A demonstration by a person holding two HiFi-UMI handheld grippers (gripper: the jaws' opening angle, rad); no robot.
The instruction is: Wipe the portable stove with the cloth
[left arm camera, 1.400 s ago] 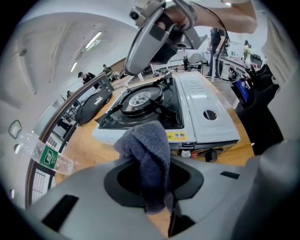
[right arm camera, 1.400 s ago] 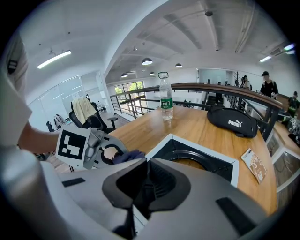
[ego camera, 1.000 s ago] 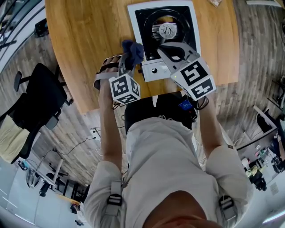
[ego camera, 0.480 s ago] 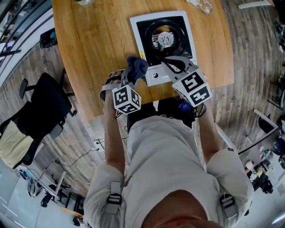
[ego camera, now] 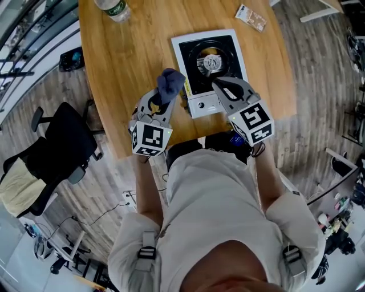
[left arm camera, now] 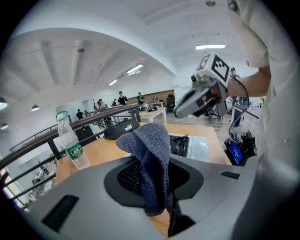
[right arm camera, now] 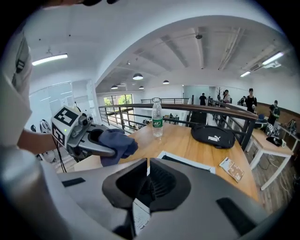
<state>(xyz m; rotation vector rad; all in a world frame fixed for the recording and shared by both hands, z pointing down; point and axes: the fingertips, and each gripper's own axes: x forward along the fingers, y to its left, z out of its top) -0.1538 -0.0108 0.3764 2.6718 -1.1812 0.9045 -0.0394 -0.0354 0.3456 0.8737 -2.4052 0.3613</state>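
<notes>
"PUMA" on blk bag (right arm camera: pixel 213 136); bottle (right arm camera: pixel 157 118) label too small to read.

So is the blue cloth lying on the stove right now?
No, the cloth is pinched in the left hand-held gripper, up off the table, with the stove behind it.

The count gives one wooden worktop (ego camera: pixel 131 68). There is one portable stove (ego camera: pixel 188 63), and it has a single burner (ego camera: pixel 212 61). One blue cloth (ego camera: pixel 170 84) is present. There are two tongs, the left tongs (ego camera: pixel 165 97) and the right tongs (ego camera: pixel 218 84). Each carries one marker cube, so there are two cubes (ego camera: pixel 151 138) (ego camera: pixel 252 121). One water bottle (ego camera: pixel 113 8), one small printed packet (ego camera: pixel 251 17) and one black bag (right arm camera: pixel 212 136) complete the smaller items. One black office chair (ego camera: pixel 60 148) stands on the floor.
</notes>
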